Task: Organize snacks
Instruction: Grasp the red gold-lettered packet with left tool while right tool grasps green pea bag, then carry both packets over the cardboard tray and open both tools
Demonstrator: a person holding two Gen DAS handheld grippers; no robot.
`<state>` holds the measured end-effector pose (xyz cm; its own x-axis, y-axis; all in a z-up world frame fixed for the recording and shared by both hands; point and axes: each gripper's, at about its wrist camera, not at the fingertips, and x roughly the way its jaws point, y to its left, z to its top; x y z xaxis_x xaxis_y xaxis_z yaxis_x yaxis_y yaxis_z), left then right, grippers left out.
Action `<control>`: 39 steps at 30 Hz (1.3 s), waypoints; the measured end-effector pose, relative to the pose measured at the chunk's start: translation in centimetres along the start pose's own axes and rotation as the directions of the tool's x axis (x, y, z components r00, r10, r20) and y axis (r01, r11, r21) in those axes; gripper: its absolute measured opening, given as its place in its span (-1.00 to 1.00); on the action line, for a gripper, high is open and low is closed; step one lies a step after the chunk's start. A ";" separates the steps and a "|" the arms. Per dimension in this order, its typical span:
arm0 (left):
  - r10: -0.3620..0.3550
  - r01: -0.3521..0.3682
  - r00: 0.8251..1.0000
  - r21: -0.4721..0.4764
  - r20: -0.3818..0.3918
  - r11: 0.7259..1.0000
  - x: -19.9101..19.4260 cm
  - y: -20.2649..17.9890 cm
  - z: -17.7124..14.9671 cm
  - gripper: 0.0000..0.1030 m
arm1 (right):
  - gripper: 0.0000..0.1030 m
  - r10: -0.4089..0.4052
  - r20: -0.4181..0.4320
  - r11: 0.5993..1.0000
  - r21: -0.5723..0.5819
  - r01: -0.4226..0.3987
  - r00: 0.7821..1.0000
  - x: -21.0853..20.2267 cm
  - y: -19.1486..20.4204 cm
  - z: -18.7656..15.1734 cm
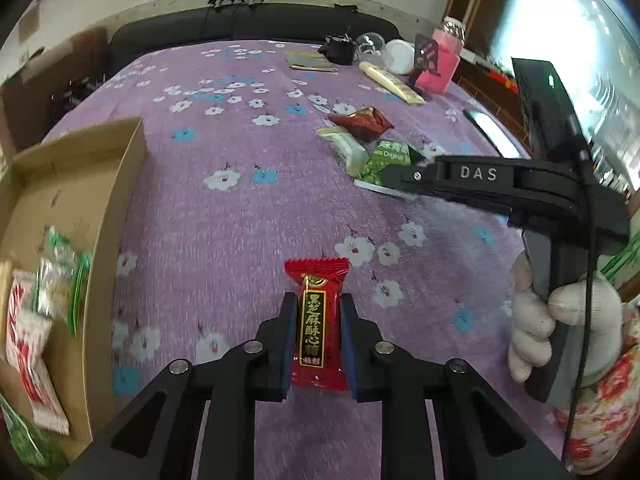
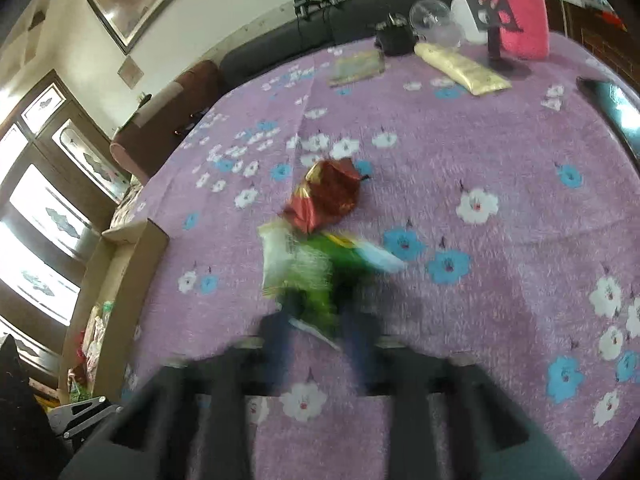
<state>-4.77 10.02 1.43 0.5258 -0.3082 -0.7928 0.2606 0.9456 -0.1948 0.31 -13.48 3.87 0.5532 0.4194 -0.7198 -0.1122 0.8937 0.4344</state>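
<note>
My left gripper (image 1: 318, 312) is shut on a red candy packet (image 1: 318, 320) with gold Chinese lettering, held above the purple flowered cloth. The cardboard box (image 1: 116, 184) with several snack packets (image 1: 44, 308) inside is to its left. My right gripper (image 2: 320, 316) is blurred; its fingers (image 2: 280, 320) stand on either side of a green snack packet (image 2: 320, 276), and I cannot tell whether they grip it. It shows from the side in the left wrist view (image 1: 394, 178). A dark red packet (image 2: 326, 196) and a pale green-white packet (image 2: 280, 252) lie touching the green one.
At the far edge stand a pink jar (image 1: 440, 64), a white tub (image 1: 400, 56), a clear dome (image 1: 370, 44), a cream tube (image 1: 392, 82), a black object (image 1: 340, 50) and a flat gold packet (image 1: 310, 62). A phone (image 1: 492, 128) lies at the right. A dark sofa (image 1: 248, 24) stands behind.
</note>
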 end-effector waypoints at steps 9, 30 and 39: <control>-0.038 0.053 0.990 -0.115 0.134 0.992 -6.9 3.3 -2.2 -0.62 | -0.85 -0.004 0.051 0.999 -0.038 0.006 0.999 -2.5 1.5 -1.8; 0.050 -0.049 0.999 0.113 -0.010 0.992 1.1 -1.4 0.4 -0.35 | -0.85 0.016 0.049 0.990 -0.144 -0.009 0.999 -9.6 4.4 -6.4; -0.009 0.007 0.999 0.053 0.041 0.999 -2.0 0.7 -0.6 -0.63 | -0.94 0.037 0.042 0.980 -0.195 -0.028 0.998 -9.8 5.9 -6.2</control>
<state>-6.08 11.35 2.53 0.5563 -0.3209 -0.7666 0.3072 0.9365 -0.1691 -10.91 -11.27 10.12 0.5831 0.4449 -0.6798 -0.2867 0.8956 0.3402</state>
